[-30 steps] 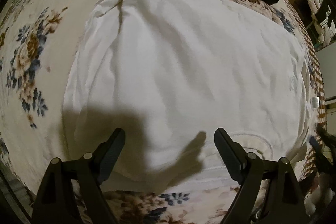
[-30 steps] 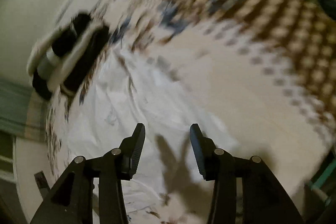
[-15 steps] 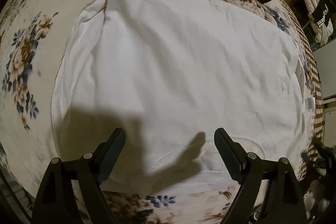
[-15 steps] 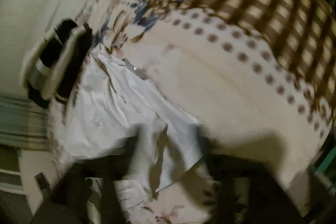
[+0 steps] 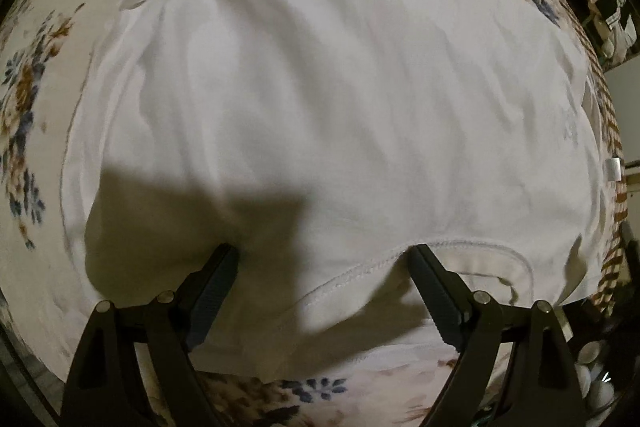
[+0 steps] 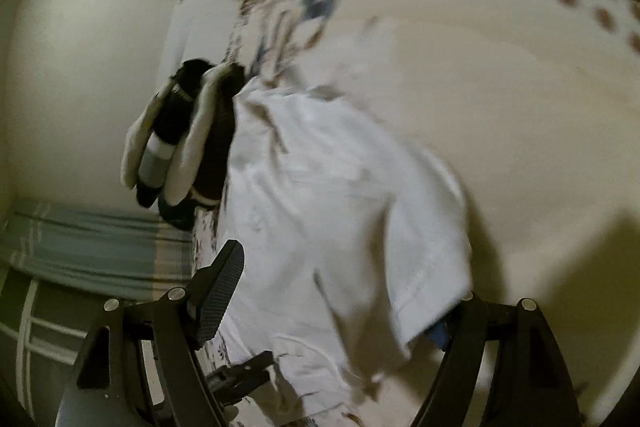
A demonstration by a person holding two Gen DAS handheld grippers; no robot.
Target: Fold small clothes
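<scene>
Moved since a second ago: left gripper (image 5: 322, 259) now lower and closer over the white garment (image 5: 340, 99), stitched hem (image 5: 360, 269) lying between the fingers; right gripper (image 6: 348, 283) swung from the bare blanket to the garment's side edge.

- White garment: lying spread flat on the floral bed cover (image 5: 28, 99), partly folded, hem layers overlapping at the near edge.
- Left fingers (image 5: 218, 279): spread wide, grasping nothing.
- Right fingers (image 6: 224, 287): spread wide around a lifted cloth corner (image 6: 432, 291), far finger hidden behind it; nothing pinched yet.
- Folded pile (image 6: 184, 143): sitting beyond the garment, at the bed edge.

Risks, judged:
- Pinching only the top layer at the hem, lower layers staying behind.
- Uneven lifting between sides, skewing the fold.
- Bed cover bunching up with the cloth.
- Right view blurring, corner possibly slipping out.
</scene>
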